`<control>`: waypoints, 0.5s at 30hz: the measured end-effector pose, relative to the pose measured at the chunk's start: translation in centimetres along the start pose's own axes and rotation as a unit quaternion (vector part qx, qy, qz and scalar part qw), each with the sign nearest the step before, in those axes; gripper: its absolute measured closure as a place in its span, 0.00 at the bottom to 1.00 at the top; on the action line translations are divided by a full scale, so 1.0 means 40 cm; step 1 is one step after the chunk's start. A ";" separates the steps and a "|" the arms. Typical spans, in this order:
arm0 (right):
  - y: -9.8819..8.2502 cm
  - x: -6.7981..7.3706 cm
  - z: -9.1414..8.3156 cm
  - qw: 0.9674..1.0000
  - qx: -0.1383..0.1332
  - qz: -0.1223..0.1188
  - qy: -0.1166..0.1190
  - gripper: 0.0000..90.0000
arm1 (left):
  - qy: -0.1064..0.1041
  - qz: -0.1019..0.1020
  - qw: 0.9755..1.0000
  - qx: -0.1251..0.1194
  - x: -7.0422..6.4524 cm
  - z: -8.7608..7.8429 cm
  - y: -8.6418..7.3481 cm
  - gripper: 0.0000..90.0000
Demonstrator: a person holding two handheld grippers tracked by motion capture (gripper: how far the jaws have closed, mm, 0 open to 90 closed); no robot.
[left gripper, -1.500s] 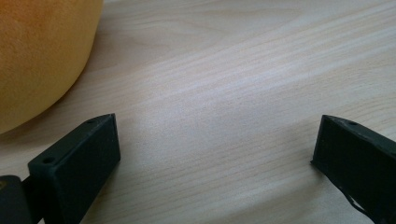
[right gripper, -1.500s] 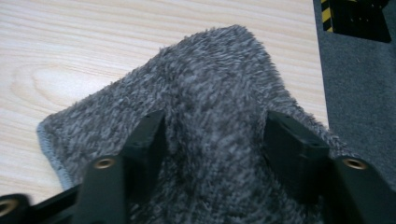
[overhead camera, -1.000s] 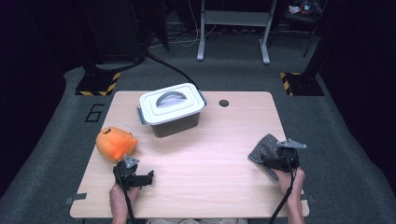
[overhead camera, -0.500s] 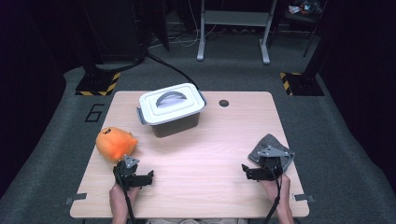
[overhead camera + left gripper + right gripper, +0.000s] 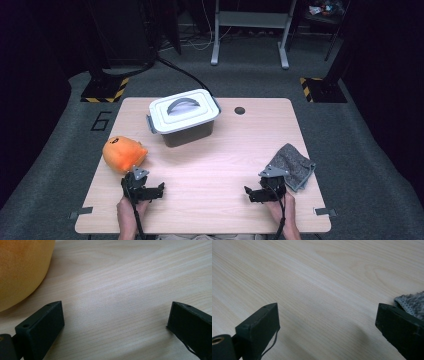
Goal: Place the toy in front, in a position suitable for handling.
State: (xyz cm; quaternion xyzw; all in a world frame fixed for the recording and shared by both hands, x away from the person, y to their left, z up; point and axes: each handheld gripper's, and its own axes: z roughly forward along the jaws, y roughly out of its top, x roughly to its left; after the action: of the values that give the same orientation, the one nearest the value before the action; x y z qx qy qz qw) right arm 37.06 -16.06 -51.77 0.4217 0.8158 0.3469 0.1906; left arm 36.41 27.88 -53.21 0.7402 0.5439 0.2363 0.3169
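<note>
The grey cloth (image 5: 291,166) lies loose on the surface (image 5: 210,165), just beside the right tool (image 5: 259,194), whose jaws have just been opening and hold nothing. The left tool (image 5: 148,192) is spread wide too, near the orange soft toy (image 5: 123,153). A box (image 5: 184,117) with its lid on waits farther off, nothing blocking the way

One box (image 5: 184,117), one plush (image 5: 123,153), one cloth (image 5: 291,165)

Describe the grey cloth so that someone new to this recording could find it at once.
Start at the light wooden table and go to its near right edge, beside the right gripper. There lies the crumpled grey fuzzy cloth. It is flat, soft and dull, unlike the round orange plush toy on the left and the lidded white plastic box.
</note>
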 end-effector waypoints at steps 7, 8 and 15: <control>-0.012 0.016 0.023 1.000 0.011 -0.007 0.002 0.04 | 0.000 -0.001 1.000 -0.001 0.000 0.001 0.000 0.01; -0.012 0.015 0.025 1.000 0.006 -0.009 -0.001 0.03 | 0.000 -0.001 1.000 -0.001 0.000 0.000 0.000 0.01; -0.008 0.010 0.036 1.000 0.011 0.001 0.011 0.00 | -0.009 0.010 1.000 0.001 0.005 0.001 0.001 0.01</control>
State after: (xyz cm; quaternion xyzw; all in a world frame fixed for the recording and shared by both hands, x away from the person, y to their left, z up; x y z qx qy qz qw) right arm 37.51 -15.29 -53.00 0.4205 0.8212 0.3431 0.1764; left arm 36.53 28.06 -53.19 0.7477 0.5341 0.2322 0.3191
